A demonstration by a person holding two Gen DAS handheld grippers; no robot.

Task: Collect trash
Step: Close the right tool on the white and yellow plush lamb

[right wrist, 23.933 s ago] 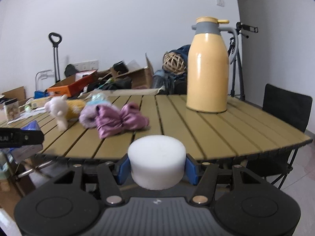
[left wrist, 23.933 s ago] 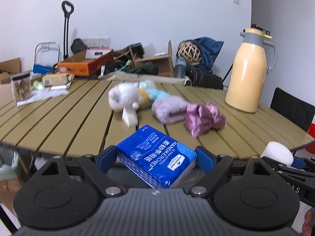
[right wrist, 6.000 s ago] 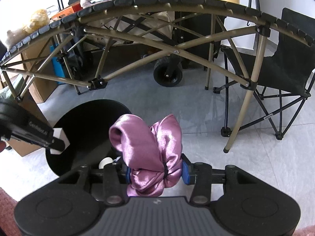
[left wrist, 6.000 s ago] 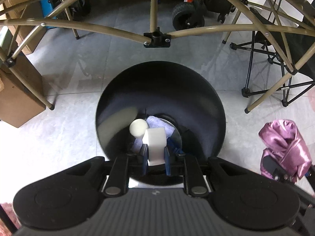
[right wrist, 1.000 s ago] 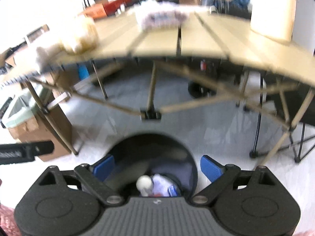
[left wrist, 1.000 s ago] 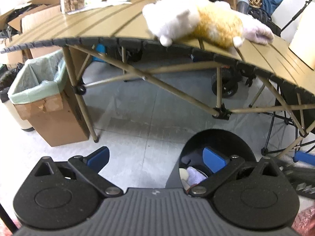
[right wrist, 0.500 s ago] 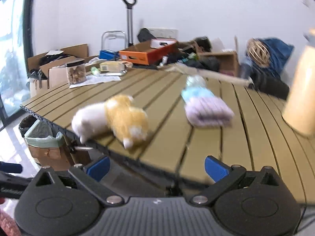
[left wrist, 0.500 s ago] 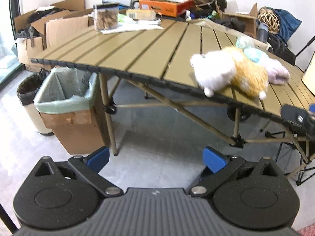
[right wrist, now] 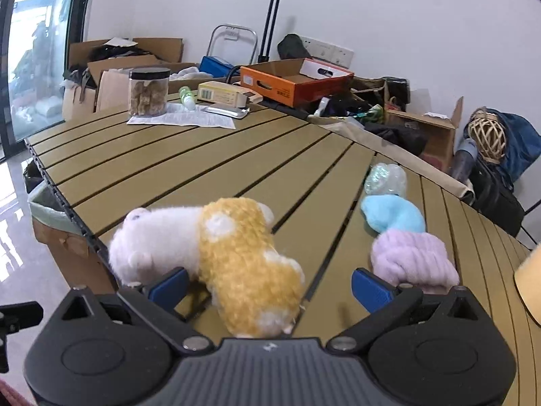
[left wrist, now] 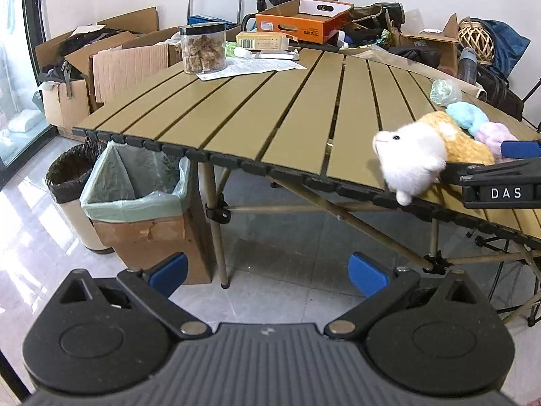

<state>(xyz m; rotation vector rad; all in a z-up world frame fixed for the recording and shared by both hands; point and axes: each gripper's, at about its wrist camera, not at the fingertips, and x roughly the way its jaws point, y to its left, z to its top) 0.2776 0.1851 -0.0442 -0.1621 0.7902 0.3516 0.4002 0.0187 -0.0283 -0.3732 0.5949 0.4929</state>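
Note:
A white and yellow plush toy (right wrist: pixel 216 253) lies at the near edge of the slatted table (right wrist: pixel 203 165); it also shows in the left wrist view (left wrist: pixel 419 159). My right gripper (right wrist: pixel 268 286) is open, its jaws on either side of the toy's yellow rear, apparently not touching. It shows from the side in the left wrist view (left wrist: pixel 497 176). A light blue cloth (right wrist: pixel 392 215), a lilac cloth (right wrist: pixel 412 260) and a crumpled clear wrap (right wrist: pixel 385 174) lie to the right. My left gripper (left wrist: pixel 267 272) is open and empty, below table height in front of the table.
A cardboard box lined with a green bag (left wrist: pixel 135 189) and a round bin (left wrist: pixel 69 176) stand on the floor left of the table. A jar (left wrist: pixel 203 47), papers (left wrist: pixel 250 66) and boxes (left wrist: pixel 301 20) sit at the table's far side. A yellow jug's edge (right wrist: pixel 529 277) is at right.
Both grippers rose from over the black bin on the floor to table level. My right gripper closed in on the plush toy, which now sits between its open jaws.

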